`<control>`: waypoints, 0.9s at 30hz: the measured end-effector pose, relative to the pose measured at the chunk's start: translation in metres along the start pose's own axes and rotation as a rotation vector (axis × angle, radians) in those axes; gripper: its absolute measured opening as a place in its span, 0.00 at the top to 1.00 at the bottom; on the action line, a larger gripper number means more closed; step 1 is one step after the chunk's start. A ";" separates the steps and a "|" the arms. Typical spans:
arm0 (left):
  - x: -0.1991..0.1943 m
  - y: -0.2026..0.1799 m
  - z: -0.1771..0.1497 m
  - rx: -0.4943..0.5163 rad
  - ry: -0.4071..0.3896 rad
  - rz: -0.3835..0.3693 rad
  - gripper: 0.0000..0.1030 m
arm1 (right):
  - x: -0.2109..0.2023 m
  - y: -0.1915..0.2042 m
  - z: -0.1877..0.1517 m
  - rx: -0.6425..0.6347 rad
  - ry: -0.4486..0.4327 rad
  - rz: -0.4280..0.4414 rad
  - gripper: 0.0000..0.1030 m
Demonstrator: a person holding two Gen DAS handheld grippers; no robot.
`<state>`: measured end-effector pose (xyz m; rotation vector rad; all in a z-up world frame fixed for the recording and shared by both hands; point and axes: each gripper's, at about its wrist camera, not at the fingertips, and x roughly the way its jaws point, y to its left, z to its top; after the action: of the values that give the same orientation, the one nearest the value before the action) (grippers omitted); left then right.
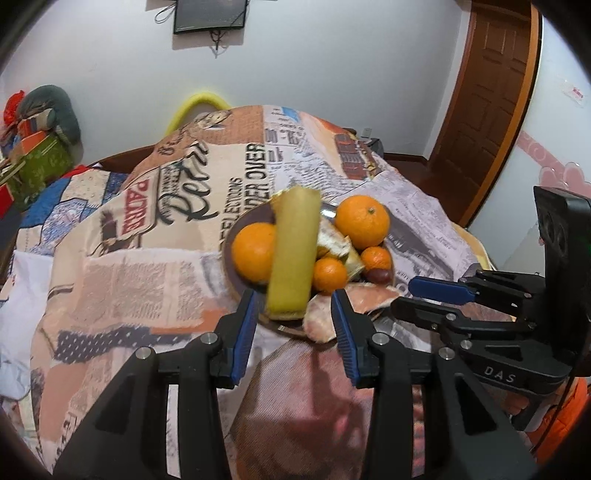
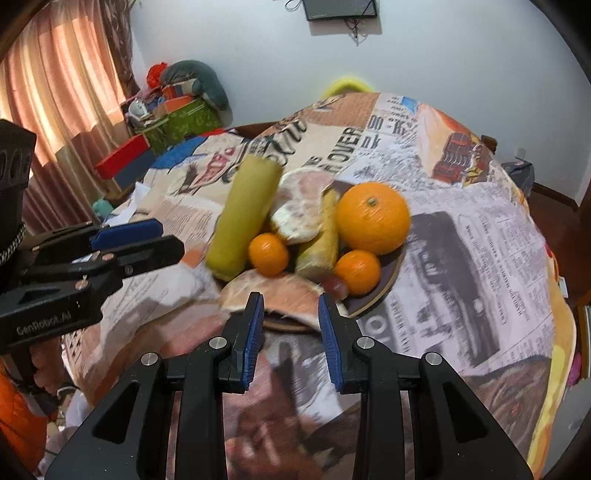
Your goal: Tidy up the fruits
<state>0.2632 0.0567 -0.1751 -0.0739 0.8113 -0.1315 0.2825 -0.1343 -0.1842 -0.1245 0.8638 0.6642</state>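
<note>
Right wrist: curtains (image 2: 55, 85); left wrist: door (image 1: 484, 107).

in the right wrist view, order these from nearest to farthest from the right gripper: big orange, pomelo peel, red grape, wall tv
1. pomelo peel, just past the right gripper, plate's near edge
2. red grape, slightly right
3. big orange, farther back, right
4. wall tv, far wall, top

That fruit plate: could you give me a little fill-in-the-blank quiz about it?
1. The long yellow-green stalk lies across the ___.
2. Both the left gripper and the right gripper have their jaws ___.
3. The tablecloth is printed like old ___.

Missing words: plate; open; newspaper
</note>
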 end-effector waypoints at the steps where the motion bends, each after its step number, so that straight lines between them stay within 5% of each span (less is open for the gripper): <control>1: -0.001 0.002 -0.003 -0.003 0.003 0.005 0.60 | 0.003 0.003 -0.002 -0.004 0.010 0.004 0.73; 14: 0.009 0.025 -0.038 -0.048 0.067 0.020 0.57 | 0.049 0.021 -0.017 -0.029 0.129 0.018 0.73; 18: 0.013 0.026 -0.039 -0.055 0.075 0.017 0.57 | 0.049 0.021 -0.017 -0.029 0.121 0.029 0.83; 27: 0.010 0.018 -0.030 -0.048 0.043 0.004 0.57 | 0.025 0.017 -0.015 -0.024 0.070 0.046 0.83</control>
<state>0.2495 0.0724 -0.2046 -0.1153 0.8571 -0.1105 0.2739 -0.1136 -0.2102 -0.1510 0.9281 0.7170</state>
